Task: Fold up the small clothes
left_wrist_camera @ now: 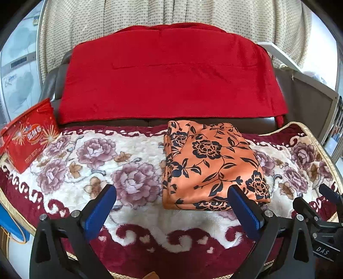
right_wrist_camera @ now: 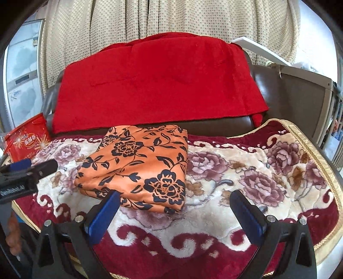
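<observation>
An orange garment with a black flower print [left_wrist_camera: 211,165] lies folded into a compact rectangle on the floral blanket [left_wrist_camera: 133,219]. It also shows in the right wrist view [right_wrist_camera: 141,167]. My left gripper [left_wrist_camera: 171,199] is open and empty, just in front of the garment's near left corner. My right gripper [right_wrist_camera: 174,206] is open and empty, hovering at the garment's near right corner. The right gripper shows at the right edge of the left wrist view [left_wrist_camera: 321,214]. The left gripper shows at the left edge of the right wrist view [right_wrist_camera: 27,169].
A red blanket [left_wrist_camera: 171,75] drapes over the brown sofa back [right_wrist_camera: 276,96]. A red gift bag [left_wrist_camera: 30,137] stands at the far left of the seat. A dotted beige curtain [left_wrist_camera: 171,15] hangs behind. A grey panel [right_wrist_camera: 304,92] stands at the right.
</observation>
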